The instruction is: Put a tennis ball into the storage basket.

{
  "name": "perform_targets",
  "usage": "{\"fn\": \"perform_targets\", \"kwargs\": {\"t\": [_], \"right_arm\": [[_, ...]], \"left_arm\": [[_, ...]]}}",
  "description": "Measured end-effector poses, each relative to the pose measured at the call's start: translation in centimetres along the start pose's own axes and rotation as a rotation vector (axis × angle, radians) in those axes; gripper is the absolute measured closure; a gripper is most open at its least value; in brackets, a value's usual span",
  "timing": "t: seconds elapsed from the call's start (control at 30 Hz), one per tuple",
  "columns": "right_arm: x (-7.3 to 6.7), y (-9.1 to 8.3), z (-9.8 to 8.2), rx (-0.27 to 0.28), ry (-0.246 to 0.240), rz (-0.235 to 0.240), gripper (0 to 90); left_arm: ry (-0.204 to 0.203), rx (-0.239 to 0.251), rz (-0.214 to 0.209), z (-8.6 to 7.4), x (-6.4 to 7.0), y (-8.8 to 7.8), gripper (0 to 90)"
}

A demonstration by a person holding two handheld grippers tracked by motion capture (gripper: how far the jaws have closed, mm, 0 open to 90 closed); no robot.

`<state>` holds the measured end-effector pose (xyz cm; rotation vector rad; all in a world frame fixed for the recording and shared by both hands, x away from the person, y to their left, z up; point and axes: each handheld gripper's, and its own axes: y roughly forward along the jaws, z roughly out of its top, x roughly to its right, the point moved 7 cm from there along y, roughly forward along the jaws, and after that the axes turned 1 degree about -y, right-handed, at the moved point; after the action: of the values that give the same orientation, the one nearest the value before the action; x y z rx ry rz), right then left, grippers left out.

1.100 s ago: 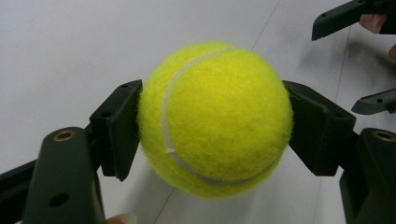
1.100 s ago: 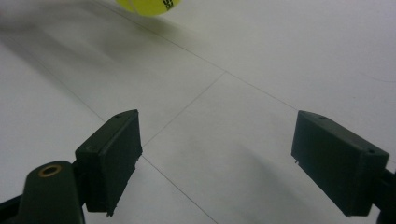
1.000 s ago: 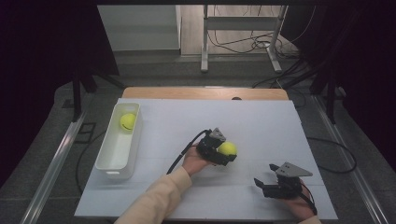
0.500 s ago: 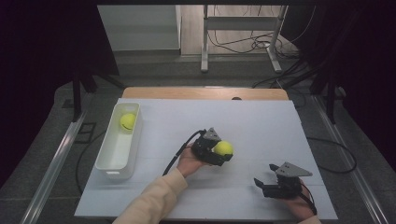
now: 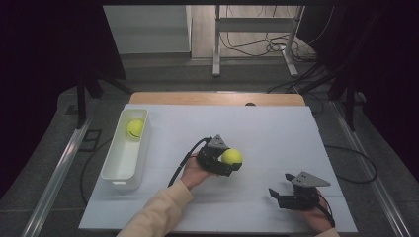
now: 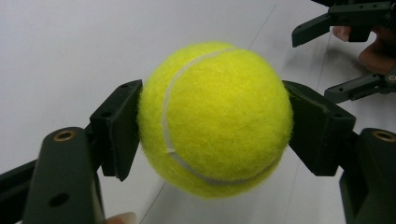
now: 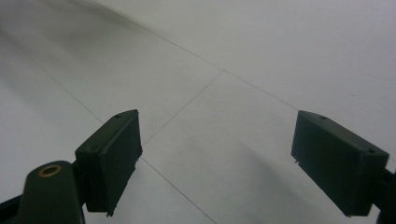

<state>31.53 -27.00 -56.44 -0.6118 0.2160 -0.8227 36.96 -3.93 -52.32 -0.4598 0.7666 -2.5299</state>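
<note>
A yellow tennis ball [image 5: 231, 157] [image 6: 215, 116] is clamped between the black jaws of my left gripper [image 5: 228, 163] [image 6: 212, 128], held a little above the white table [image 5: 276, 133] near its middle. My left gripper is shut on this ball. A second yellow ball [image 5: 135, 129] lies in the far end of a white bin [image 5: 118, 168] at the table's left. Near the front right edge my right gripper [image 5: 277, 193] [image 7: 217, 161] rests low over the table, open, with bare table between its jaws. It also appears at the top right of the left gripper view as the right gripper [image 6: 327, 51].
The white bin stands lengthwise along the table's left side. A wooden strip [image 5: 212, 98] borders the far edge. Metal rails and cables run on the floor beside the table, with a stand's legs [image 5: 254, 44] beyond it.
My left gripper, with the ball in it, has moved slightly left and lifted a little off the table. The right gripper has kept still.
</note>
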Motion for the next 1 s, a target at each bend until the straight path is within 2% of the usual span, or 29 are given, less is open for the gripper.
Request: {"fn": "perform_targets", "kwargs": {"t": [0.43,0.57,0.73,1.0], "right_arm": [[-0.1,0.1,0.0,-0.004,0.002,-0.001,16.4],[0.0,0.1,0.0,-0.001,0.002,-0.004,16.4],[0.0,0.1,-0.1,-0.006,0.002,-0.004,16.4],[0.1,0.1,0.0,-0.004,0.005,-0.006,16.4]], "left_arm": [[-0.003,0.029,0.015,-0.1,-0.3,-2.5,26.5],[-0.019,0.053,0.017,0.1,-0.4,-3.3,26.5],[-0.019,0.062,0.017,0.3,-0.5,-4.0,26.5],[-0.026,0.072,0.049,0.1,-1.1,-5.8,26.5]]}}
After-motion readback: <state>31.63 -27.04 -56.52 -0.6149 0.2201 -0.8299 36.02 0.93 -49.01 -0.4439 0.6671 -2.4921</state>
